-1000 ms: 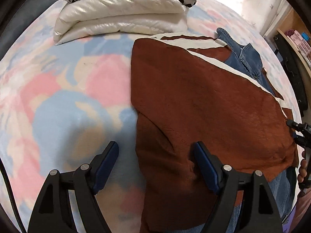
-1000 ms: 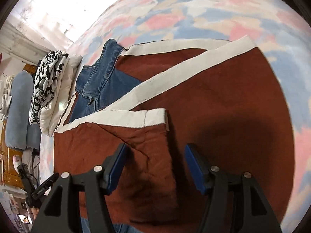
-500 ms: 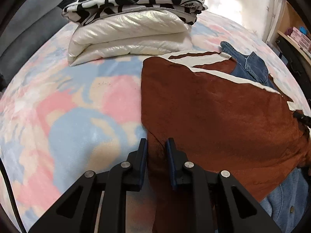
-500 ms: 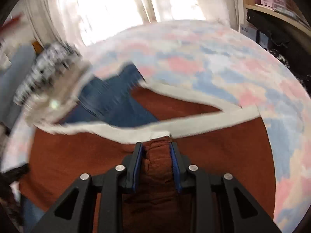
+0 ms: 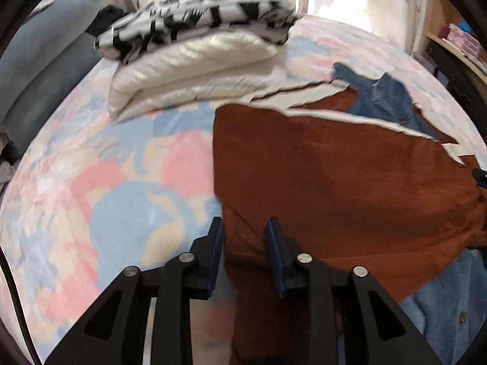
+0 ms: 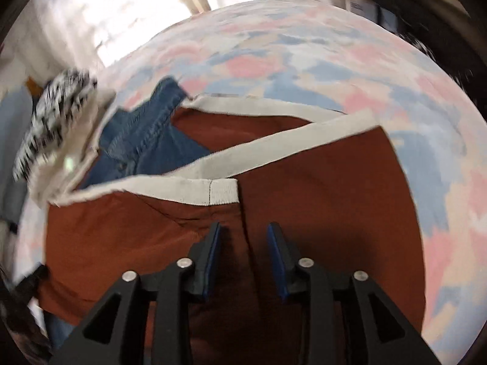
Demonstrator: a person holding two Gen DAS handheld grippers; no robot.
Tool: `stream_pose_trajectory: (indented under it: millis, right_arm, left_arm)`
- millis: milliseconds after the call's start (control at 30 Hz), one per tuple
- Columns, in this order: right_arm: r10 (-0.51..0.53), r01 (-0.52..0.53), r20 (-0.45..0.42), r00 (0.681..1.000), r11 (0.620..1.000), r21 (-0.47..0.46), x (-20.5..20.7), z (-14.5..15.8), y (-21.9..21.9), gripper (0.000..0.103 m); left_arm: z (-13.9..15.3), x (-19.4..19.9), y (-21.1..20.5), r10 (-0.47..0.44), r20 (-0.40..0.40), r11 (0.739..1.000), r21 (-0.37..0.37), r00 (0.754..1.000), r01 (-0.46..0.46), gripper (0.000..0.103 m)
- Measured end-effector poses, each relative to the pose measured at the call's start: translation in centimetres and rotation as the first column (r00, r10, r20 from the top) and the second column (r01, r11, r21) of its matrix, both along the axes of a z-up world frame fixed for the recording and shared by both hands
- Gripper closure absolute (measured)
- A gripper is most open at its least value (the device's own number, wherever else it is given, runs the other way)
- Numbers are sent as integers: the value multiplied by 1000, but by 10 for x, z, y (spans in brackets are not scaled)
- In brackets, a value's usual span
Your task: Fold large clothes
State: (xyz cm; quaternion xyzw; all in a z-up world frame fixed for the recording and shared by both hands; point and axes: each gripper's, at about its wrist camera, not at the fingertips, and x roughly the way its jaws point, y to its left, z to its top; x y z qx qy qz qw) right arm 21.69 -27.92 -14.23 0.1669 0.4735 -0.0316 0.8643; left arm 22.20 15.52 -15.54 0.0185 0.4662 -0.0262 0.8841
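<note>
**Both grippers at the rust garment's near edge**

The rust-brown fabric garment with cream trim [image 5: 350,176] lies spread on the pastel patchwork blanket [image 5: 106,182]; left gripper [image 5: 245,232] jaws opening, cloth bunched between them; right gripper [image 6: 243,237] jaws opening, a fabric ridge between; blue denim [image 6: 146,146] beyond the garment.

— What lies under the right gripper [image 6: 243,245]?

— A rust-brown garment [image 6: 319,194] with cream trim [image 6: 194,193], spread on a bed [image 6: 334,70] with a pink, blue and cream cover. A ridge of the brown cloth runs up between the blue-padded fingers [image 6: 213,252], whose jaws are opening (whether the pads press the cloth, I cannot tell).

— And beyond it?

— Blue denim [image 6: 146,143] pokes out from beneath the garment at upper left. Further left sits a blurred black-and-white patterned bundle [image 6: 54,112].
</note>
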Motion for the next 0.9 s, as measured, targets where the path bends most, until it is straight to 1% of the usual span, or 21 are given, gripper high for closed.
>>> stream_pose_trajectory:
  millis: [100, 167, 233, 333, 367, 400, 433, 467, 533, 567, 667, 733, 867, 900]
  right_arm:
    - [42, -43, 48, 998, 999, 15, -14, 19, 17, 63]
    - [94, -96, 55, 994, 995, 26, -19, 25, 36, 63]
    - [148, -150, 50, 988, 988, 25, -20, 28, 60, 63]
    - [250, -251, 37, 968, 967, 38, -23, 24, 103, 63]
    - [275, -276, 31, 961, 961, 37, -24, 20, 112, 63]
    - [295, -296, 18, 955, 955, 25, -27, 15, 121, 63]
    - [309, -309, -2, 951, 951, 0, -29, 10, 130, 63]
    - [315, -317, -41, 948, 948, -41, -31, -1, 136, 63]
    - [311, -317, -87, 947, 945, -81, -36, -15, 135, 63]
    - [310, -316, -83, 947, 945, -84, -42, -18, 131, 63]
    - [271, -278, -69, 960, 953, -122, -50, -15, 112, 64]
    - [237, -245, -74, 969, 962, -119, -54, -15, 97, 64]
    - [203, -207, -81, 976, 977, -51, -54, -16, 75, 63]
    - [198, -202, -80, 977, 978, -48, -54, -15, 74, 63]
  left_arm:
    - [18, -6, -14, -46, 35, 999, -17, 998, 47, 74]
    - [26, -7, -30, -87, 43, 995, -38, 995, 88, 74]
    - [29, -7, -48, -128, 33, 989, -63, 991, 130, 74]
    - [21, -11, -74, -184, -2, 980, -82, 983, 183, 76]
    - [14, -13, -83, -202, -27, 977, -79, 979, 200, 76]
    - [8, -14, -87, -211, -49, 976, -73, 976, 207, 76]
    - [-3, -16, -92, -214, -96, 976, -51, 972, 210, 76]
    - [-10, -17, -93, -211, -120, 977, -46, 970, 207, 76]
    - [-18, -19, -85, -192, -140, 980, -78, 971, 183, 76]
    - [-17, -20, -78, -183, -142, 980, -112, 973, 168, 76]
    - [-17, -21, -63, -144, -145, 982, -147, 979, 123, 76]
    - [-19, -22, -56, -139, -147, 979, -169, 979, 113, 76]
    - [-19, -25, -52, -136, -138, 979, -168, 981, 112, 76]
    - [-19, -24, -52, -136, -138, 979, -168, 981, 112, 76]
